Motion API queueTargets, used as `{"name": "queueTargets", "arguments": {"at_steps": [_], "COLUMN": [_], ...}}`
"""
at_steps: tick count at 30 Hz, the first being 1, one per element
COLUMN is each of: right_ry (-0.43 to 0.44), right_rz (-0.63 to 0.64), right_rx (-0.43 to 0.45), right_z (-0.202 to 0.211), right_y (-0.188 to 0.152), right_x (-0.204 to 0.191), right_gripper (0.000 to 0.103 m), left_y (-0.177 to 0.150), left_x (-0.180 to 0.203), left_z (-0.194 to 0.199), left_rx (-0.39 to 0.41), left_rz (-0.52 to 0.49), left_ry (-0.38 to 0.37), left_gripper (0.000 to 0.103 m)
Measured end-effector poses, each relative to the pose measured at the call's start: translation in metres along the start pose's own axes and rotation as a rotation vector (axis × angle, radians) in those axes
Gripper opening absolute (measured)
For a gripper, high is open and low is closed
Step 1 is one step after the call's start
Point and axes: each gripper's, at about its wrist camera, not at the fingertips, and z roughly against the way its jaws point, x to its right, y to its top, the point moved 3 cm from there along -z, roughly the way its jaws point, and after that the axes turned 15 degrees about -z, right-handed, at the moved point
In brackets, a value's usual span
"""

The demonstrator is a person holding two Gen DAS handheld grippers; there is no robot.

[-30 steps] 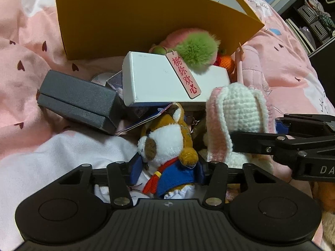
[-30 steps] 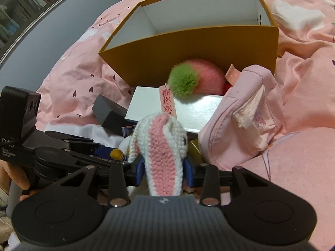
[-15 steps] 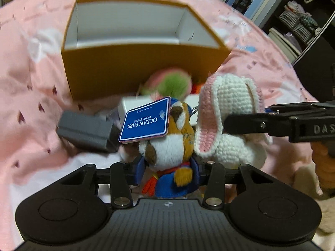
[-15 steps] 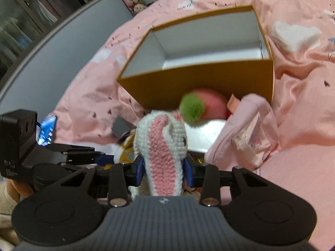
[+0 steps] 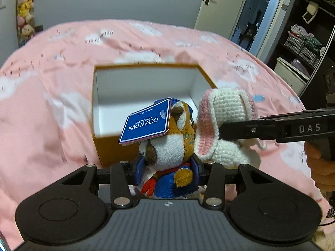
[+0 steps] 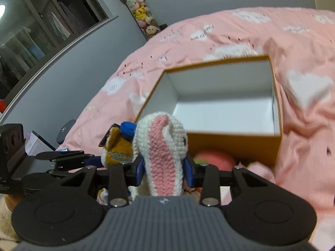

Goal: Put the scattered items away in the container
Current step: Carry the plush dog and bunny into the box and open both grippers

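Plush dog (image 5: pixel 167 152) between left jaws, crochet bunny (image 6: pixel 162 156) between right jaws

Blue hang tag (image 5: pixel 146 121) on plush toy (image 5: pixel 169 146): "OCEAN PARK HONG KONG", upside down. Right hand-held gripper (image 5: pixel 222 129) arm: "DAS".

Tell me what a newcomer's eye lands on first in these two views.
Two toys held side by side in the foreground: the left claw grips a brown plush animal with a blue Ocean Park tag, and the right claw grips a white-and-pink crocheted bunny. Just behind them, an open orange box with a bare white inside sits on the pink bedspread.
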Motion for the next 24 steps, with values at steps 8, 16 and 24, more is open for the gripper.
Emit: {"name": "queueTargets", "arguments": {"at_steps": [8,16,24], "right_ry": [0.045,0.034,-0.022], "right_rz": [-0.002,-0.083,-0.195], "right_rx": [0.062,0.094,-0.052], "right_z": [-0.025,-0.061,-0.128], "right_y": [0.066,0.118,0.118], "right_x": [-0.018,-0.007,0.032], "right_gripper": [0.041,0.041,0.041], "left_y": [0.068,0.102,0.073], "left_x": [-0.051,-0.079,-0.078], "left_z": [-0.016,-0.051,-0.119], "left_rx": [0.019,0.014,-0.218], "left_rz": [-0.002,0.012,-0.003], "left_ry": [0.040,0.050,0.069], "left_gripper": [0.050,0.050,0.050]}}
